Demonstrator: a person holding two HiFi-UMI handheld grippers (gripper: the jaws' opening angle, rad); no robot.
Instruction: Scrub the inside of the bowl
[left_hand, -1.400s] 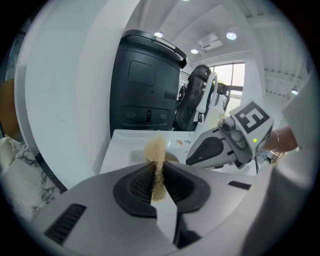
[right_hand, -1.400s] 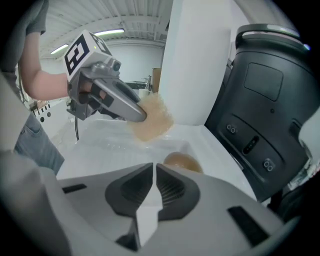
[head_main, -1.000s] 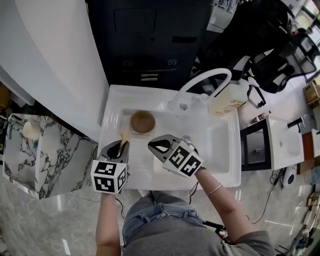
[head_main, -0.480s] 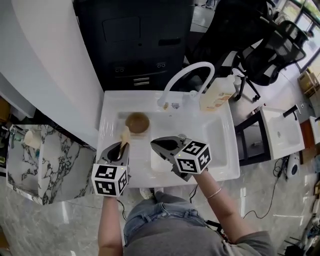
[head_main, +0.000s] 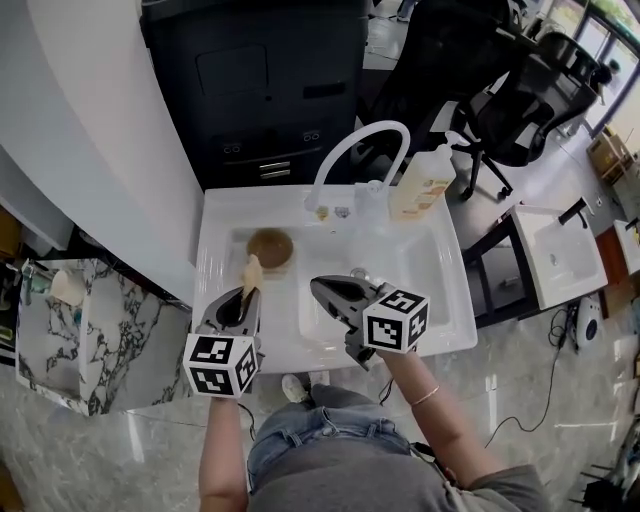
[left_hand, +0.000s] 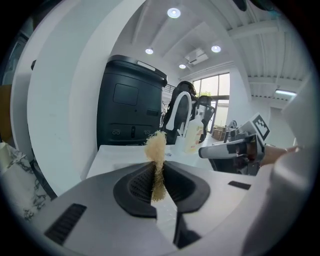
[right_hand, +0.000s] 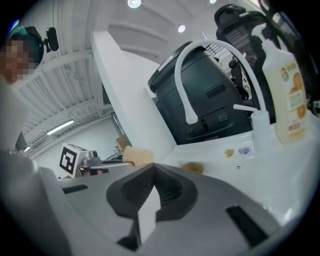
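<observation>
The left hand-held gripper pinches a tan loofah scrubber over the white sink's near-left edge, the right hand-held gripper is closed on nothing, and the brown bowl sits in the basin's far-left corner.

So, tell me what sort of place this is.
Probably a mock kitchen station set up in an office or lab. There is a white sink with an arched faucet and a soap bottle, a brown bowl in the basin, and black office chairs right behind it.
</observation>
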